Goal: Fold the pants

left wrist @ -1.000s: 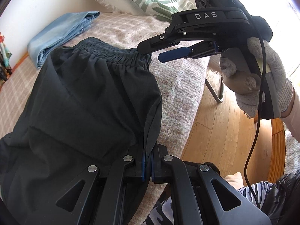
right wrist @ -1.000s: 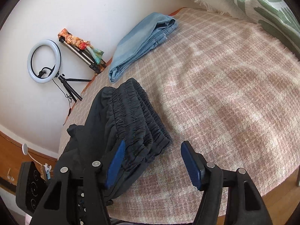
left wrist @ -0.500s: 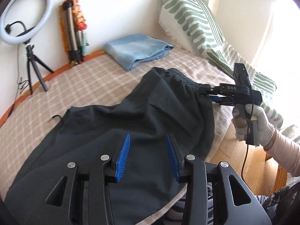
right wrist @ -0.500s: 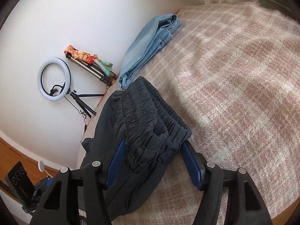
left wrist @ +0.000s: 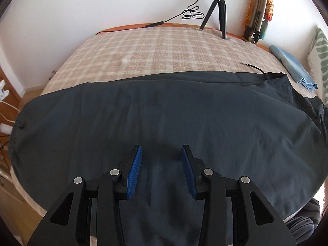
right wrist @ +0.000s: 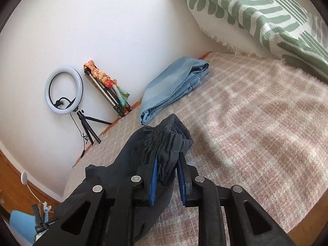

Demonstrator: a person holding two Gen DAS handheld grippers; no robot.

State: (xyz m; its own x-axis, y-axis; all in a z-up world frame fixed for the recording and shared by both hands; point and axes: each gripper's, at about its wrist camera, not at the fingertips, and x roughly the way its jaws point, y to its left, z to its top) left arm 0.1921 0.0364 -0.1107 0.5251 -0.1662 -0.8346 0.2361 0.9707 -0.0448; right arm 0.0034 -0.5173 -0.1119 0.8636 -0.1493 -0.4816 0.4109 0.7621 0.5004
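Note:
The black pants [left wrist: 164,119] lie spread lengthwise across the pink checked bed cover [left wrist: 155,51], with the leg cuff at the left edge and the waist end at the far right. My left gripper [left wrist: 162,170] is open and empty, hovering over the middle of the pants near the bed's front edge. My right gripper [right wrist: 167,176] is shut on the bunched elastic waistband [right wrist: 170,137] of the pants [right wrist: 123,174] and holds it raised a little above the bed cover [right wrist: 256,127].
Folded blue jeans [right wrist: 174,86] lie at the back of the bed near a green-striped pillow [right wrist: 256,12]. A ring light on a tripod [right wrist: 65,94] and a folded tripod [right wrist: 106,88] stand by the wall. The jeans also show in the left wrist view [left wrist: 293,67].
My left gripper let go of the pants, opened and swung left over the middle of the legs. My right gripper closed on the waistband and lifted it.

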